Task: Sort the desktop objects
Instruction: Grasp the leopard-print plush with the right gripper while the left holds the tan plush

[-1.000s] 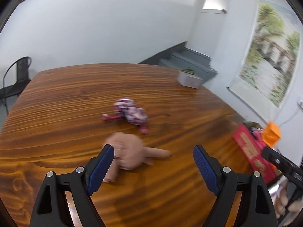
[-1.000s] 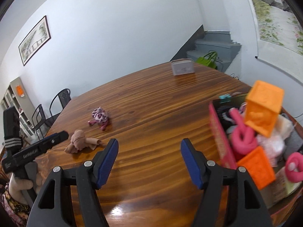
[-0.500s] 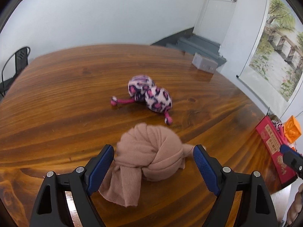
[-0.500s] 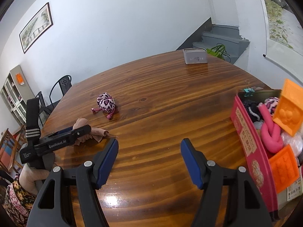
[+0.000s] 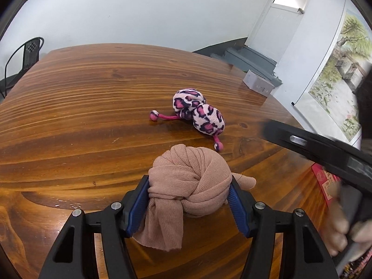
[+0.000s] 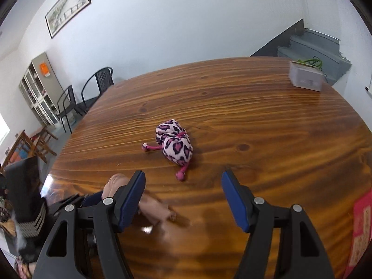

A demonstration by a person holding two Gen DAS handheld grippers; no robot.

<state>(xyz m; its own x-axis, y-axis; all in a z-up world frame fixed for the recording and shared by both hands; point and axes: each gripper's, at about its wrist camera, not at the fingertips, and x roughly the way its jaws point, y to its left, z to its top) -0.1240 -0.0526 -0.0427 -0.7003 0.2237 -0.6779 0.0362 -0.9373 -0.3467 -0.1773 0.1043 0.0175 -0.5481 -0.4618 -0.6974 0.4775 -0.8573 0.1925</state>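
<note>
Item: knotted bundle of ribbed beige-pink fabric [image 5: 189,183], lying on the glossy brown wooden table [image 5: 81,116] close to its near edge, one loose tail hanging toward the camera. Left gripper [image 5: 189,200], black frame with blue pads, straddles the bundle; its jaws are closing, and both pads already touch the sides of the knot. Just beyond the bundle, apart from it: a plush pink-and-white leopard-print toy [image 5: 198,114] with thin magenta cords ending in small pompoms, lying flat on the wood. Right gripper [image 6: 183,201], same build, hangs above the table with jaws parted and only bare wood between them; the leopard-print toy lies ahead of its tips, the beige bundle partly hidden behind its left finger. Far corner of table: small grey rectangular box [image 5: 258,84]. At the right table edge: red printed box [image 6: 361,225], only partly seen. Surroundings: black metal chairs [image 6: 93,88], grey steps [image 6: 318,46], framed landscape picture [image 6: 67,8] on white wall.
</note>
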